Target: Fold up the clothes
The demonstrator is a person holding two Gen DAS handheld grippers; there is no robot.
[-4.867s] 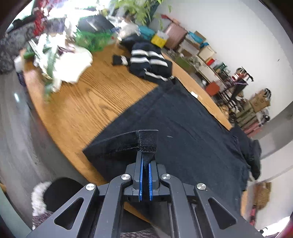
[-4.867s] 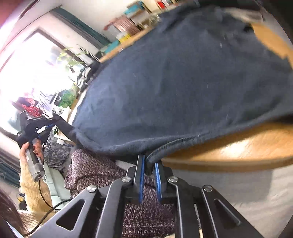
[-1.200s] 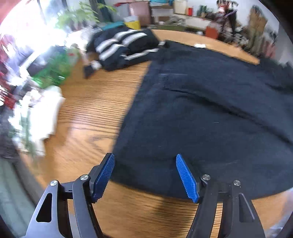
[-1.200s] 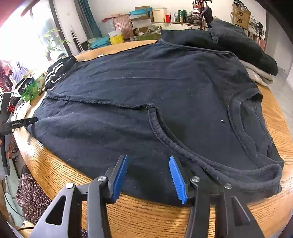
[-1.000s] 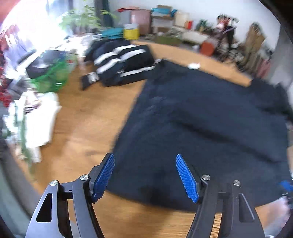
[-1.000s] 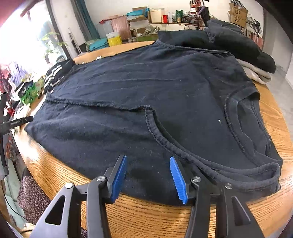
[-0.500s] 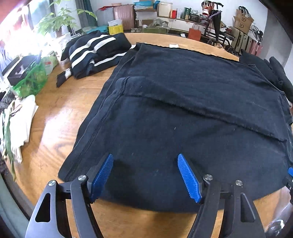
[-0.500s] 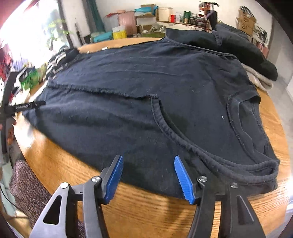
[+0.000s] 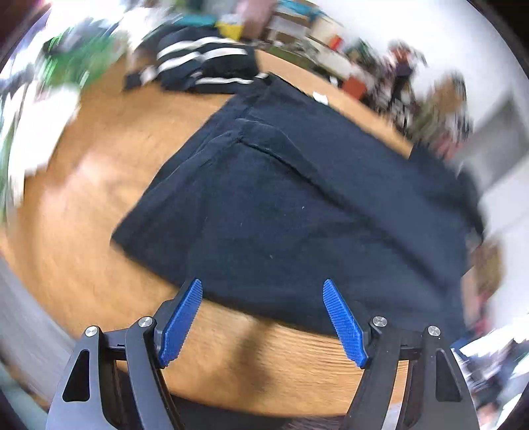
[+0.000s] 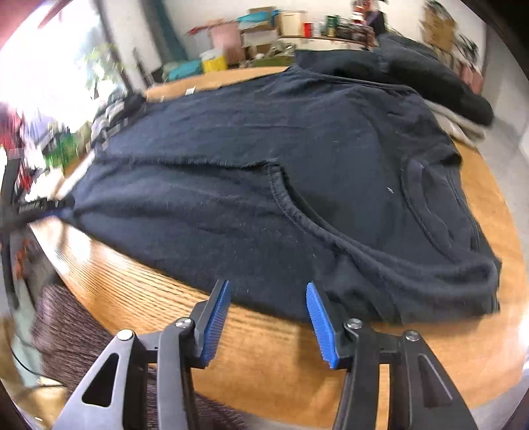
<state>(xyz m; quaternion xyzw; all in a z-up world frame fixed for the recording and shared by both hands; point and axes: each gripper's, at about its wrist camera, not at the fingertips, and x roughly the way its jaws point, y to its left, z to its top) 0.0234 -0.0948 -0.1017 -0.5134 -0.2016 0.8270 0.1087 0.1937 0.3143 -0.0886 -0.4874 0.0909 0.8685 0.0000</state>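
- Cluttered shelves and boxes (image 10: 264, 23) line a white back wall, with bright window light at the left of the right wrist view.
- Round wooden tabletop (image 10: 139, 291) of oak grain fills most of both views; its near edge curves along the bottom of each picture.
- Black T-shirt (image 10: 264, 158) lies flat on the tabletop, covering most of it. Its near side is folded over on itself, so a hemmed sleeve edge runs across the middle. The neck opening sits at the right of the right wrist view. In the left wrist view the same shirt (image 9: 297, 205) shows as a dark slab with one corner pointing left, blurred by motion.
- Dark clothing pile (image 10: 429, 72) rests at the far right of the tabletop on top of a pale grey garment (image 10: 463, 125).
- Black garment with white stripes (image 9: 201, 63) lies bunched at the far left of the tabletop, just beside the shirt's far corner.
- White cloth (image 9: 36, 132) lies at the left edge of the tabletop, well apart from the shirt, too blurred to make out.
- Left tongs (image 9: 261, 291) are spread wide, blue pads apart, empty, at the shirt's near folded edge; their jaws have just been opening a little.
- Right tongs (image 10: 267, 291) are spread about half as wide, empty, near the same edge close to the sleeve; their jaws have just been closing, with nothing pinched between them.
- Small white tag (image 9: 320, 98) lies on the tabletop beside the shirt's far edge.
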